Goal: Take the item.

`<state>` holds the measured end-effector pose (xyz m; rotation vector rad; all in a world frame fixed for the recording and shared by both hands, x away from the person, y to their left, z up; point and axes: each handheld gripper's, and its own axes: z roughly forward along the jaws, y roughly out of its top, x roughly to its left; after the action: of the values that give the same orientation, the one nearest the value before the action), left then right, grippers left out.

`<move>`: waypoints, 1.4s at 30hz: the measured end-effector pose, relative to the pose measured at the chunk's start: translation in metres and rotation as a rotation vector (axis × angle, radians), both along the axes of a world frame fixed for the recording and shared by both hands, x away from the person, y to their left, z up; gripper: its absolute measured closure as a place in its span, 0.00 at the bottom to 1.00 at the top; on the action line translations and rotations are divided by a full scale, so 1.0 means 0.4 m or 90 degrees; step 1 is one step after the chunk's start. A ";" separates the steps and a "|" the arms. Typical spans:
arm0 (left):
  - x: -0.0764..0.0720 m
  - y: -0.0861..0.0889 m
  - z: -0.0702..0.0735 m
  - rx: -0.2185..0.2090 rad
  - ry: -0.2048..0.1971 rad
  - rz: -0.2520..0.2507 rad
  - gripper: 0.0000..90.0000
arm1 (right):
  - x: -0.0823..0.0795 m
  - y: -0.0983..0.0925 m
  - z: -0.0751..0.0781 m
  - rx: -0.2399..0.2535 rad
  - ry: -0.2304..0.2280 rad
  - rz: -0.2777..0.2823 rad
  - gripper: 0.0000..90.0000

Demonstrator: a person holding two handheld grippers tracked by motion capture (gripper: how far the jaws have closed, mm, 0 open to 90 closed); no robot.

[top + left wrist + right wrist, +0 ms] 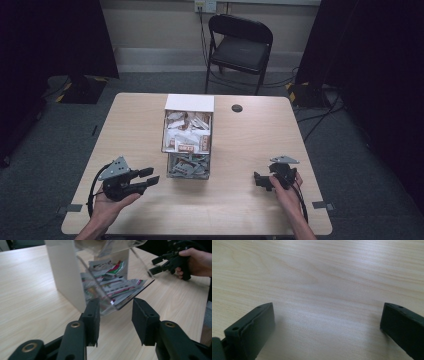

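Note:
A clear plastic box (187, 144) with a white back panel stands in the middle of the wooden table (135, 115), holding several small packets (189, 131). My left gripper (150, 176) rests near the table's front left, open and empty, its jaws pointing right toward the box. From the left gripper view the box (67, 277) and its packets (112, 285) lie just ahead of the left gripper (115, 315). My right gripper (261, 181) sits at the front right, open, pointing left. In its own view the right gripper (327, 320) faces bare tabletop, jaws wide apart.
A small dark round disc (237, 108) lies on the table behind and right of the box. A black folding chair (240, 47) stands beyond the far edge. The person's right hand and gripper (175, 261) show at the upper right of the left gripper view.

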<state>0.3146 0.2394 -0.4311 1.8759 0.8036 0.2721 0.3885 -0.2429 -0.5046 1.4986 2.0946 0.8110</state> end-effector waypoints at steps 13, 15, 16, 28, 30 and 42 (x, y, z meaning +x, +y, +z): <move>0.024 -0.109 -0.003 0.003 -0.002 -0.055 0.73 | 0.000 0.000 0.000 0.000 0.000 0.000 0.00; 0.027 -0.115 -0.003 0.005 -0.002 -0.056 0.71 | 0.000 0.000 0.000 0.000 0.000 0.000 0.00; 0.032 -0.125 -0.004 0.007 -0.003 -0.057 0.70 | 0.000 0.000 0.000 0.000 0.000 0.000 0.00; 0.054 -0.166 -0.003 0.000 -0.006 -0.063 0.71 | 0.000 0.000 0.000 0.000 0.000 0.001 0.00; 0.056 -0.171 -0.005 0.000 -0.009 -0.065 0.72 | 0.000 0.000 0.000 0.000 0.001 0.001 0.00; 0.064 -0.183 -0.035 0.050 -0.019 -0.053 0.74 | 0.000 0.000 0.000 0.000 0.000 0.001 0.00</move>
<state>0.3401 0.1660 -0.4450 1.9697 0.7010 0.2829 0.3884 -0.2428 -0.5046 1.4978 2.0959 0.8116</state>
